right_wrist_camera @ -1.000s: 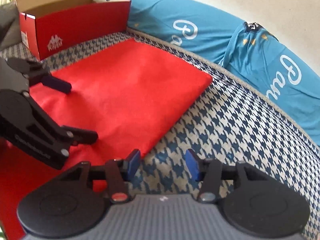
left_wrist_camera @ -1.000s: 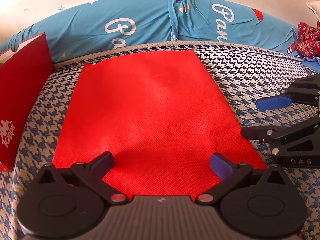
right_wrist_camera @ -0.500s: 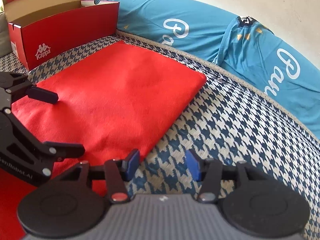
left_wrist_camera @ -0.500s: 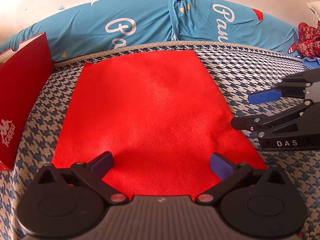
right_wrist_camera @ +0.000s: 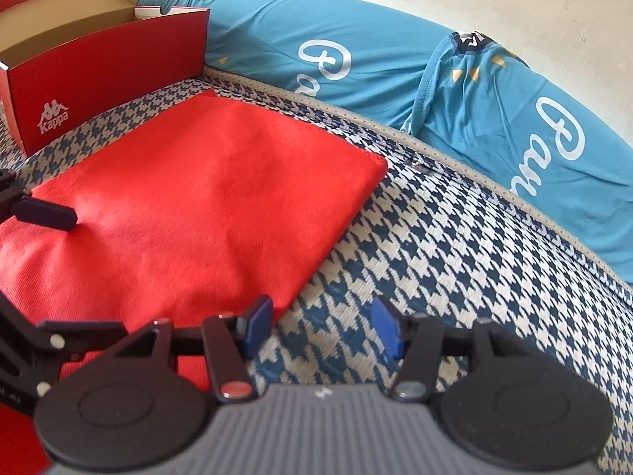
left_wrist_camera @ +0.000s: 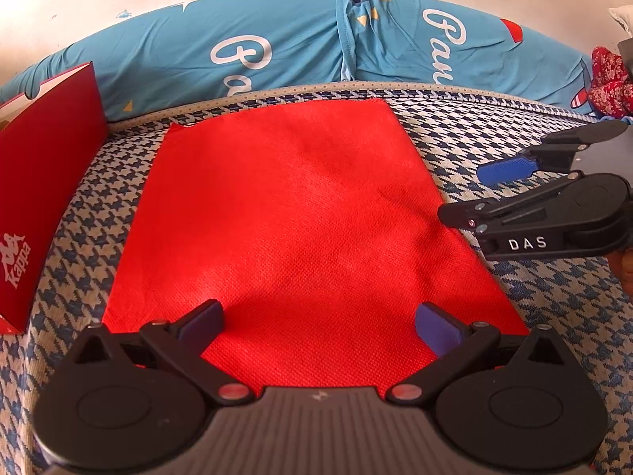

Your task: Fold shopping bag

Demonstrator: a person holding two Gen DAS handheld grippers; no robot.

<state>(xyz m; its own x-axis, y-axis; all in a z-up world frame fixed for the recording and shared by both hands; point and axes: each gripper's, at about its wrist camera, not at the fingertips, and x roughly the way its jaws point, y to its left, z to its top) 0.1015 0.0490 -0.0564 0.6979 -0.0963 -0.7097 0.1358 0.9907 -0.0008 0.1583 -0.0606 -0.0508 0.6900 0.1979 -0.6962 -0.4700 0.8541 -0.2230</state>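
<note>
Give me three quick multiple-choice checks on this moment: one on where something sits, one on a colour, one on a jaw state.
1. Where is the red shoe box relative to the shopping bag?
A. on top of it
B. beside its left edge, on the houndstooth cover
C. under it

2. What colour is the shopping bag?
A. red
B. green
C. white

3. How do the jaws of the left gripper stand?
A. shut on the bag
B. shut on nothing
C. open, over the bag's near end

Answers:
1 B: the box stands off the bag.
2 A: plain red fabric.
3 C: bag shows between its pads.
</note>
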